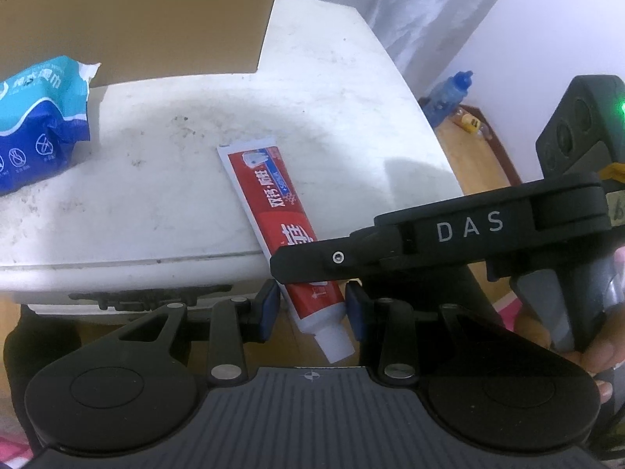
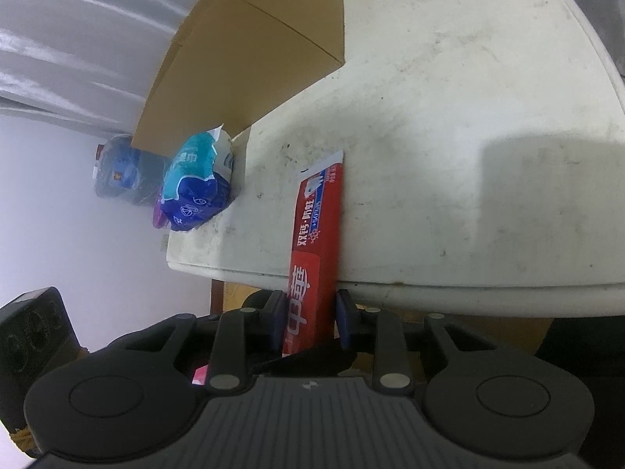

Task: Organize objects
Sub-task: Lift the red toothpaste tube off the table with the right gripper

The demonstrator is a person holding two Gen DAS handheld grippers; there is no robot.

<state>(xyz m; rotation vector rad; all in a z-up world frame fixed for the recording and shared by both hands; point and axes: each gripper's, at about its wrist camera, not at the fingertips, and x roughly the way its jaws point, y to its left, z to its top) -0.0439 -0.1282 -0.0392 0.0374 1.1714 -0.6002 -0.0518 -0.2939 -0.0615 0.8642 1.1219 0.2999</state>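
A red and white toothpaste tube has its flat tail on the white table and its cap end hanging past the front edge. My left gripper is shut on the tube near the cap, a blue pad on each side. My right gripper reaches in from the right and crosses the same tube just above. In the right wrist view the toothpaste tube stands edge-on between the blue pads of my right gripper, which is shut on it.
A blue wipes pack lies at the table's left, beside a cardboard box. A blue bottle stands on the wooden floor to the right. A large water jug stands beyond the table.
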